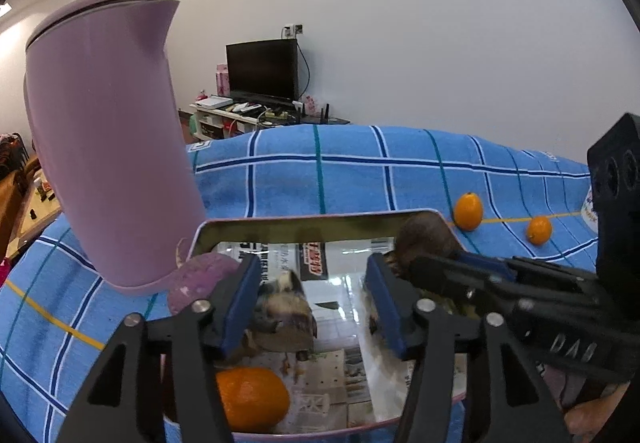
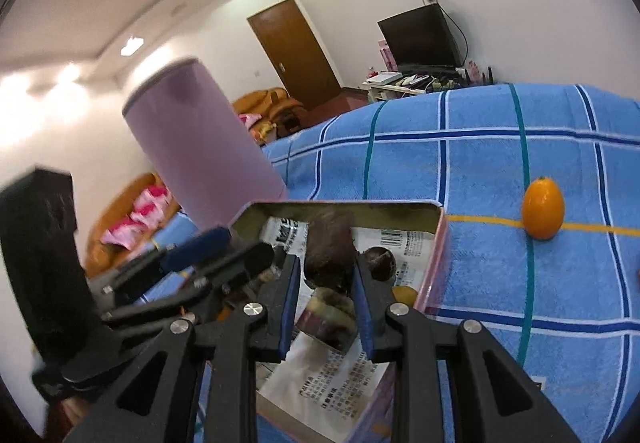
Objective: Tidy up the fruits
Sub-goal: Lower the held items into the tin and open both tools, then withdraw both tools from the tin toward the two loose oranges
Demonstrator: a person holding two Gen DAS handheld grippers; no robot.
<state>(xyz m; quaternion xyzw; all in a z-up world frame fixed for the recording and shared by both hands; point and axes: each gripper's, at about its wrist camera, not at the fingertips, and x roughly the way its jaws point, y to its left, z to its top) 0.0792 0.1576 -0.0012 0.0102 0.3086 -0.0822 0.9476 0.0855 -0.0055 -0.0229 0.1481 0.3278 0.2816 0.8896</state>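
**Dark fruit between our right jaws above the tin**

We see our right gripper (image 2: 326, 307) poised over the shallow pink rectangular metal tin (image 1: 320, 221), its blue-padded jaws set narrowly apart with a dark brown rounded fruit (image 2: 330, 247) sitting between their tips. The fruit is blurred, and we cannot tell whether the pads press on it or merely flank it. In the left wrist view the same brown fruit (image 1: 424, 239) appears at the tin's far right corner, at the tip of the right gripper reaching in from the right.

Our left gripper (image 1: 312, 303) hangs over the near half of the tin with its jaws wide apart and nothing between them; only the tin's floor shows through the gap.

The tin is lined with printed newspaper (image 1: 348, 267). In it lie a mottled purple-brown fruit (image 1: 284, 311) just beside the left jaw's pad, a large orange citrus fruit (image 1: 252, 399) in the near left corner, and a small dark round fruit (image 2: 380, 261) near the right wall. A yellowish piece near that wall is mostly hidden.

On the blue checked cloth (image 1: 340, 179) covering the bench, a tall lilac plastic kettle (image 1: 108, 139) stands just beside the tin's far left corner, with a purple round fruit (image 1: 200, 283) at its base outside the tin. Two small orange oval fruits lie beyond the tin's right side: one (image 1: 468, 210) near the far right corner, another (image 1: 539, 230) further right.
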